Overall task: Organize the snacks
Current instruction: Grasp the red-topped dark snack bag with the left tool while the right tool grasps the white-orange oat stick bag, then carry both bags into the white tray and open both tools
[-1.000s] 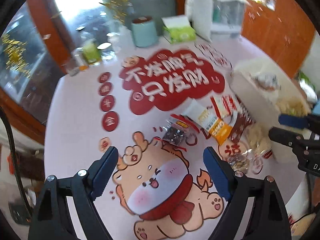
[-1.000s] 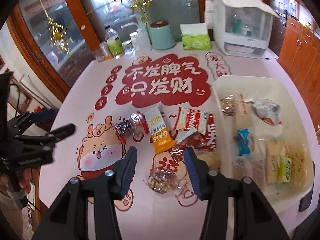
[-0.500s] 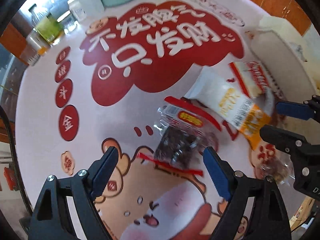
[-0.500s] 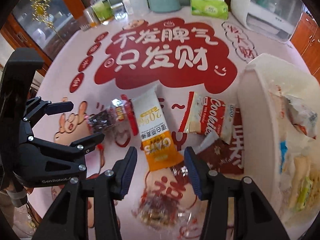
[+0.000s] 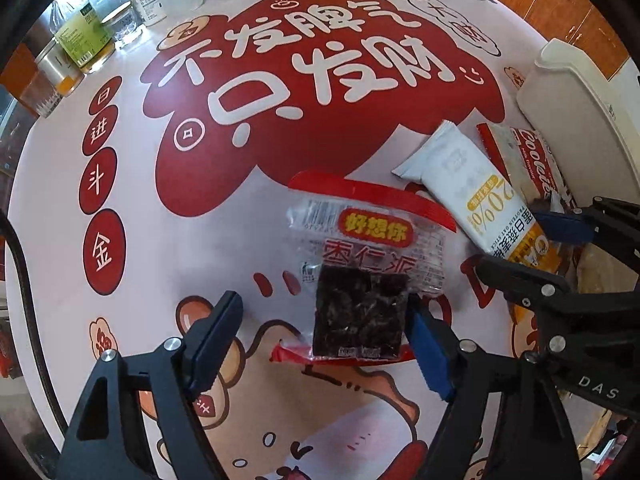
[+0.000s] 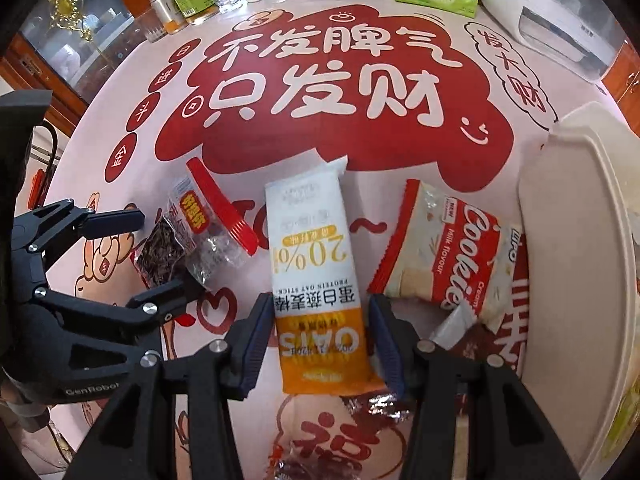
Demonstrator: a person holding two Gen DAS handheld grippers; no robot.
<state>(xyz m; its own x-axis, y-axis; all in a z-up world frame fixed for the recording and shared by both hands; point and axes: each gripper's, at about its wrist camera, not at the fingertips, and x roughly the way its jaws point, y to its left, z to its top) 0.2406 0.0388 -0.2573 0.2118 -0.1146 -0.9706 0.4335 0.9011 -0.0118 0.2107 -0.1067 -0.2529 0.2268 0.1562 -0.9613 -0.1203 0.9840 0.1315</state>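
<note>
Left hand-held gripper (image 5: 324, 330) straddles the date packet (image 5: 362, 280), jaws closing, only the right pad touching; nothing grasped. Right hand-held gripper (image 6: 316, 338) brackets the oat bar (image 6: 316, 280) unclenched. Both snacks lie flat on the worktop (image 6: 132, 360) left of the tray (image 6: 568, 280), presumably awaiting transfer there.

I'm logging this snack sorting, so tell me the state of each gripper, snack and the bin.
left gripper: closing around date snack
date snack: flat on table
right gripper: straddling oat bar
oat bar: flat, sealed
cookie pack: flat, untouched
bin: open
</note>
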